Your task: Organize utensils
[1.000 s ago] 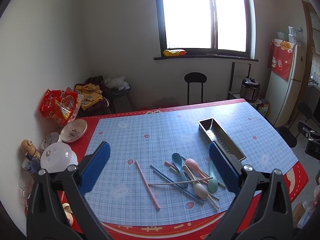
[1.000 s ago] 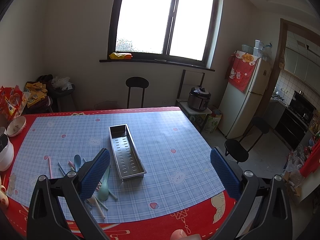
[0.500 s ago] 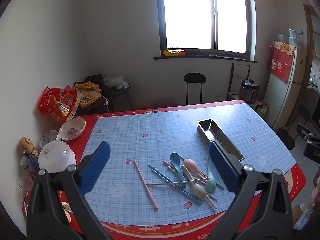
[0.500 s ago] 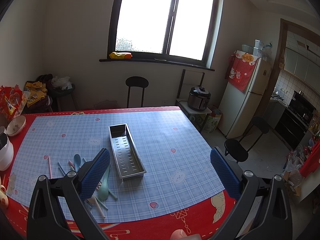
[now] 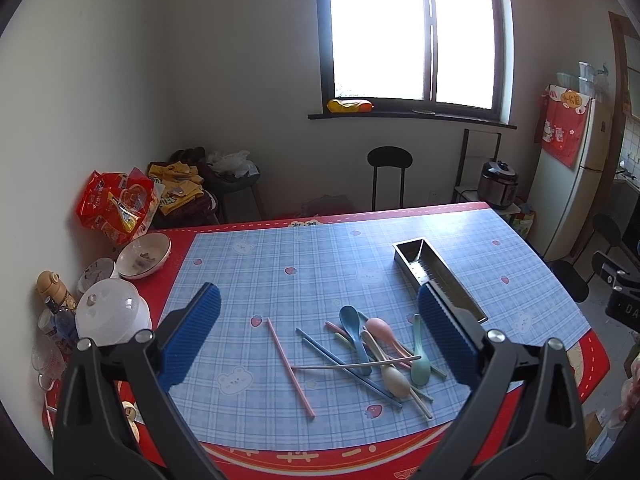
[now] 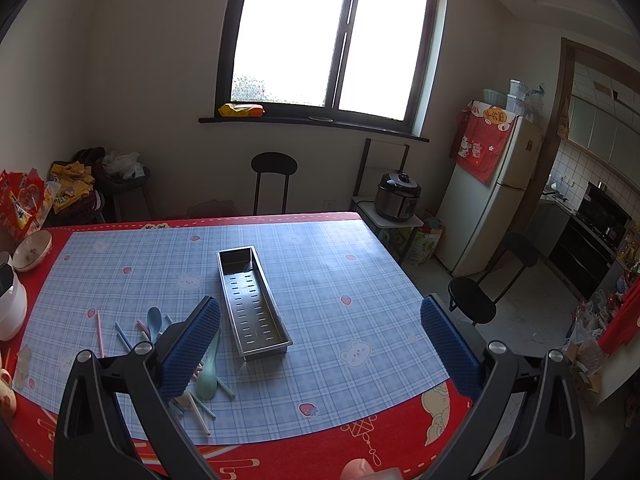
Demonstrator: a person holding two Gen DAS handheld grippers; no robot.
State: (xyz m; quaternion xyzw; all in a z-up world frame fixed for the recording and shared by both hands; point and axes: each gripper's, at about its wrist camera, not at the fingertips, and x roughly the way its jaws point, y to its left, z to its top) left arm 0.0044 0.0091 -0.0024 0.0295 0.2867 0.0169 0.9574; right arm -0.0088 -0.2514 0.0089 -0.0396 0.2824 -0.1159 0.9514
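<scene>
Both the left gripper (image 5: 318,334) and the right gripper (image 6: 320,346) hover above the table (image 6: 280,452) with jaws spread wide and nothing between them. The spoons and chopsticks (image 5: 376,350) lie in a loose crossed pile on the checked mat (image 5: 280,272), ahead of and below the left jaws, most long axes running from near right to far left; the left gripper appears nearer. The metal tray (image 6: 252,300) stands just right of the pile, empty, its long axis pointing away toward the window.
</scene>
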